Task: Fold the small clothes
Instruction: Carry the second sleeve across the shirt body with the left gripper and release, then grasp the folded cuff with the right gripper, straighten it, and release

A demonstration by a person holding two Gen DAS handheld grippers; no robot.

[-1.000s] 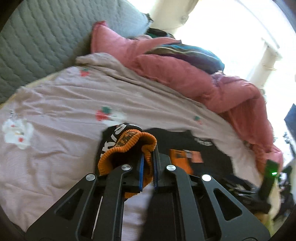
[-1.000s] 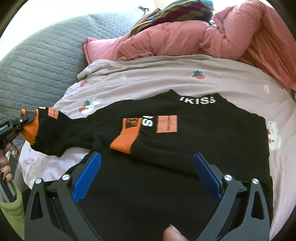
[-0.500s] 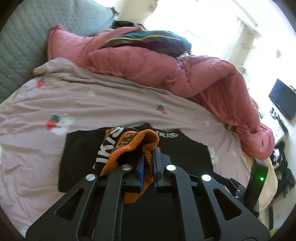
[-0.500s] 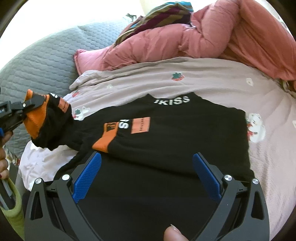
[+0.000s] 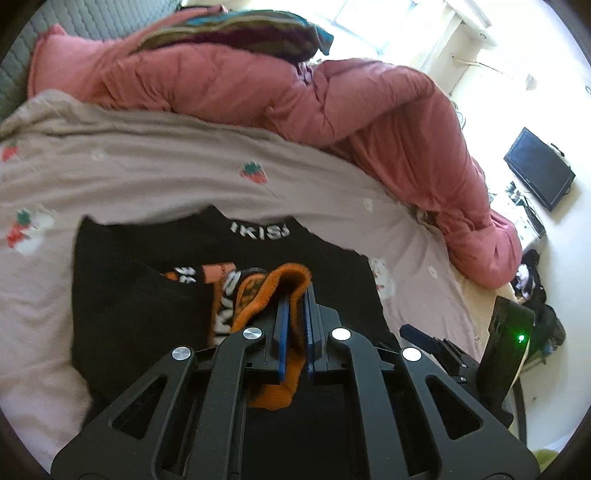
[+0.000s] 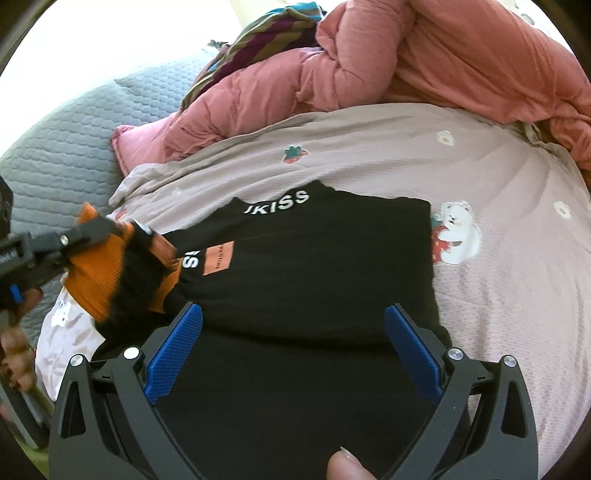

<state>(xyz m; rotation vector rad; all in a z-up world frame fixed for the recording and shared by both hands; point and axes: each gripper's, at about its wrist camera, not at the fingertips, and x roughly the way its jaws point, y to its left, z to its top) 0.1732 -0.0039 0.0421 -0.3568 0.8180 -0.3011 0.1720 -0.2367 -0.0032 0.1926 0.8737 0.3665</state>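
Observation:
A small black sweater (image 6: 314, 266) with white lettering at the collar lies flat on the bed; it also shows in the left wrist view (image 5: 147, 295). My left gripper (image 5: 295, 306) is shut on the orange ribbed cuff (image 5: 273, 291) of one sleeve and holds it lifted above the sweater's body. From the right wrist view the same cuff (image 6: 96, 273) hangs at the left, clamped in the left gripper (image 6: 88, 229). My right gripper (image 6: 293, 325) is open and empty, low over the sweater's lower half.
The bed has a mauve sheet (image 6: 498, 295) printed with strawberries and bears. A pink duvet (image 5: 332, 103) is bunched along the far side, with a striped cloth (image 5: 240, 33) on it. A grey quilted pillow (image 6: 55, 140) lies at the left. A dark screen (image 5: 539, 173) stands beyond the bed.
My left gripper has carried the orange cuff to the right, from off the sweater's left side to above its body. The right gripper stays open over the lower half.

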